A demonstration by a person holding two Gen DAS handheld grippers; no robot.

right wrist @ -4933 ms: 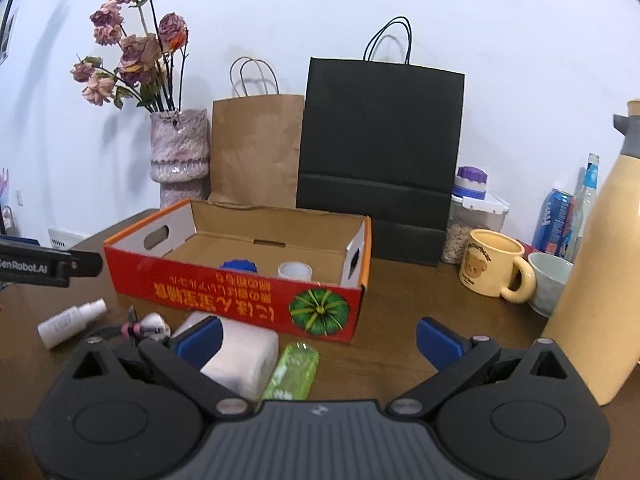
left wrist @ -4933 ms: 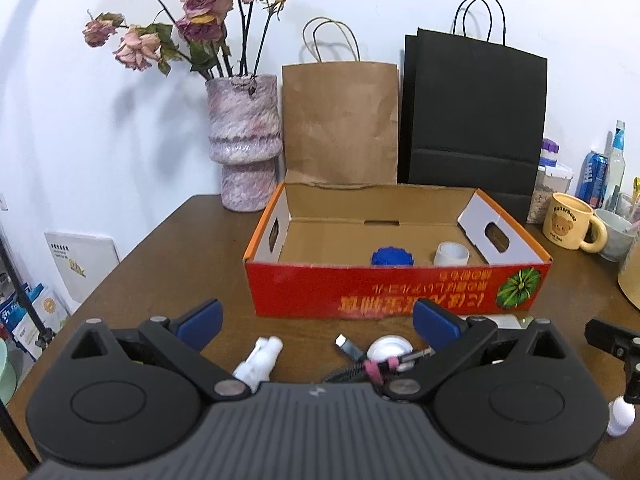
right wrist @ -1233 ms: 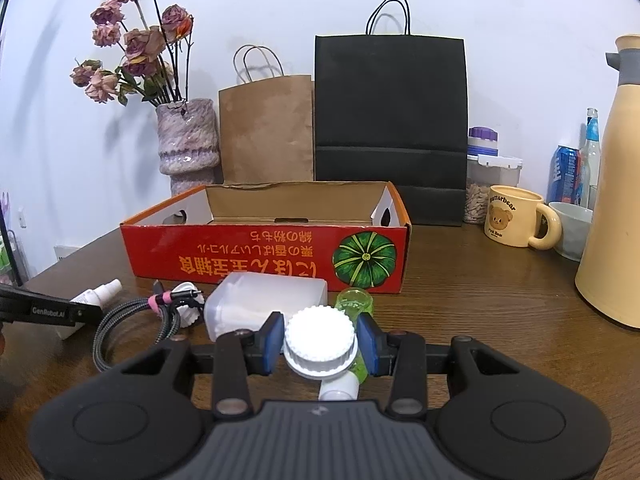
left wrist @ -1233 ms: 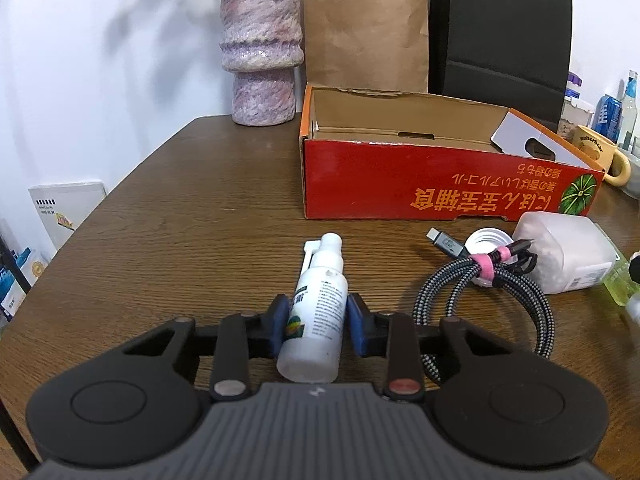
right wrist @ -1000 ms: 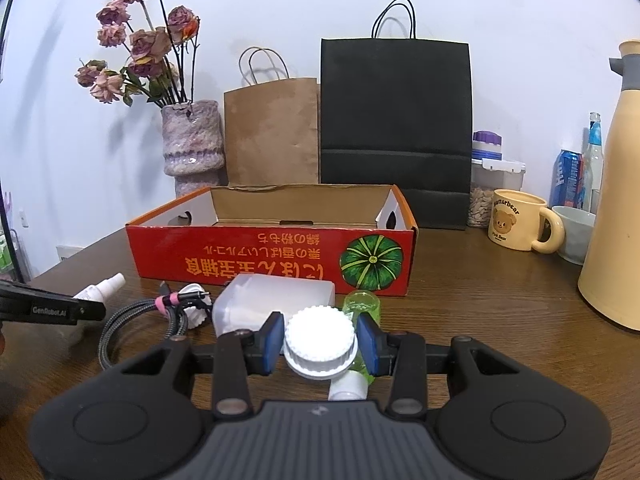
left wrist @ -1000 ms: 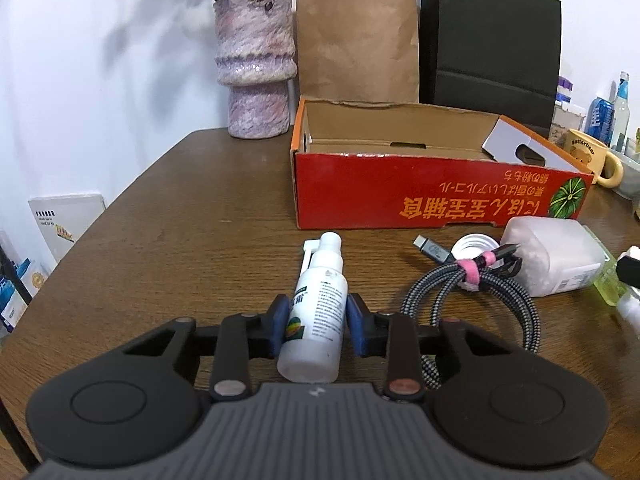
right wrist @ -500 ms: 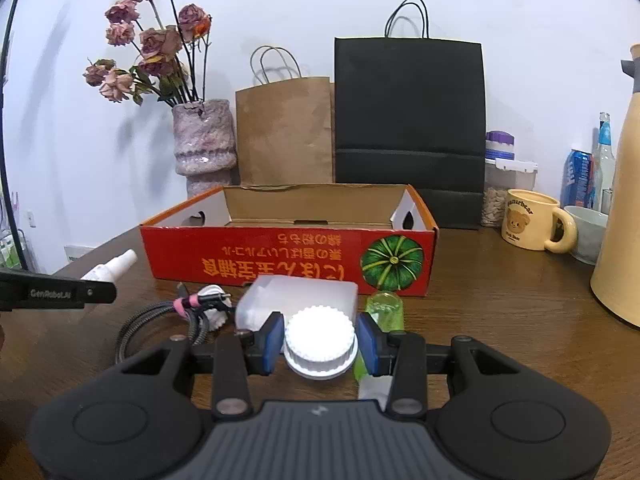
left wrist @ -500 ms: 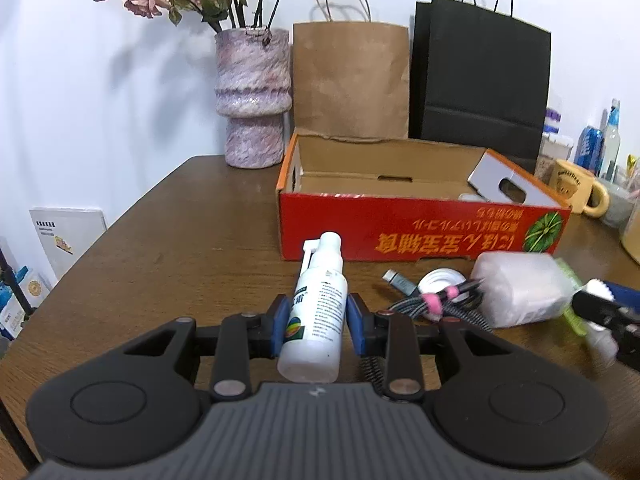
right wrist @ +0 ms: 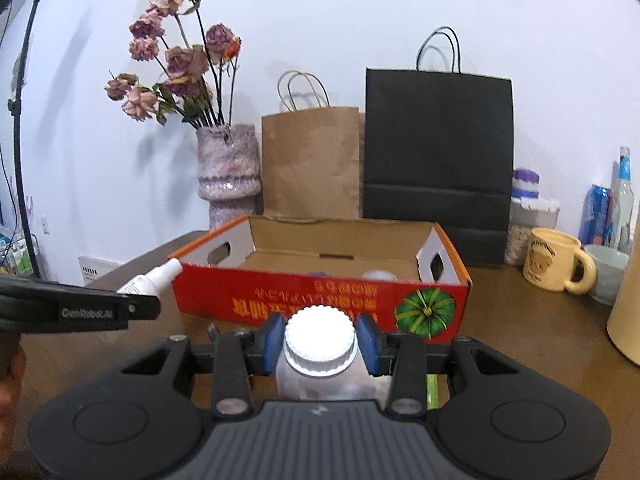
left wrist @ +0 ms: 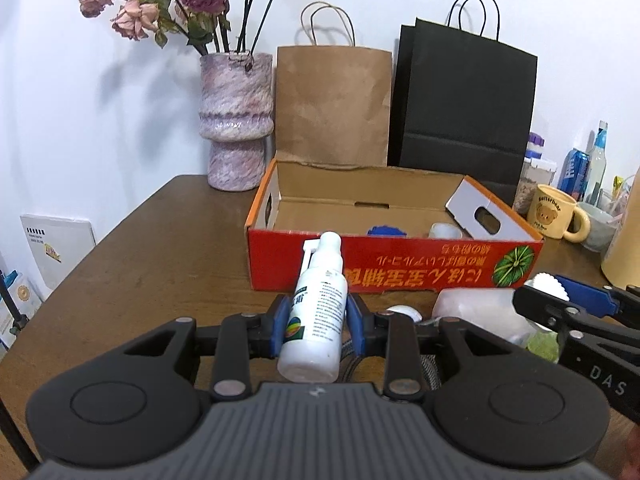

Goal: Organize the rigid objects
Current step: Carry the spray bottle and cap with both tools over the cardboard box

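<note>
Landmark: the red cardboard box (left wrist: 394, 264), open-topped, on the brown wooden table (left wrist: 132, 248).
Left gripper (left wrist: 319, 326): we grip the white plastic spray bottle (left wrist: 318, 316), jaws clamped on its body.
Right gripper (right wrist: 320, 342): we pinch the clear plastic bottle with a white ribbed cap (right wrist: 320, 340).
Change: a second ago both bottles sat low before the box; now both are raised, level with its front wall.
Meaning: we judge both pickups done; carrying over the front wall and releasing inside remains.

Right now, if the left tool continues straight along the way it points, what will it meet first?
Probably the red front wall of the cardboard box. The left tool holds a white spray bottle whose nozzle would likely touch it first, though depth is unclear.
</note>
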